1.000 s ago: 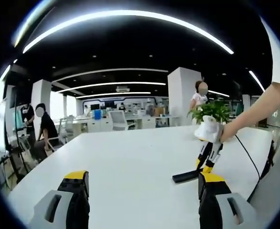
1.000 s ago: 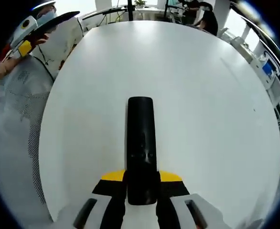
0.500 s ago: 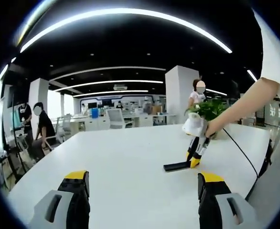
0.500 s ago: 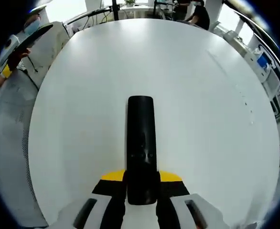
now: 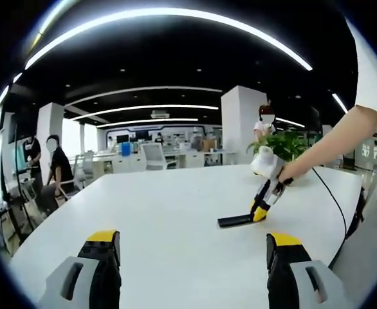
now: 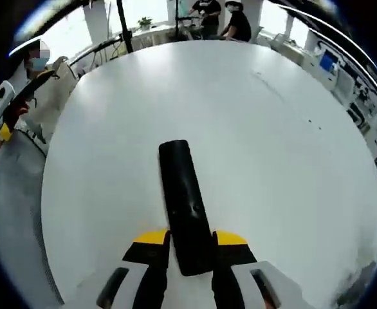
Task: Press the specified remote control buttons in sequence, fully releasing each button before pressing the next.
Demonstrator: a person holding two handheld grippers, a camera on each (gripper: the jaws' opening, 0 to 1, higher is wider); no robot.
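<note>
the right gripper (image 6: pixel 190 248) is closed on the near end of the black remote control (image 6: pixel 184 206), its yellow-tipped jaws pressed against both long sides; in the right gripper view the remote's long axis runs away from the gripper over the white counter (image 6: pixel 291 148), the far end leaning slightly to the left of that view; whether the far end rests on the counter or sits just above it cannot be told here. in the left gripper view the right gripper (image 5: pixel 260 207) comes in from the right, held by a hand (image 5: pixel 284 175), and the remote control (image 5: pixel 235 221) lies low and nearly flat at the counter (image 5: pixel 163 219), pointing left from the jaws; a green plant (image 5: pixel 285 144) stands behind it. the left gripper (image 5: pixel 192 254) hangs over the counter with its jaws wide apart, holding nothing, well apart from the remote.
</note>
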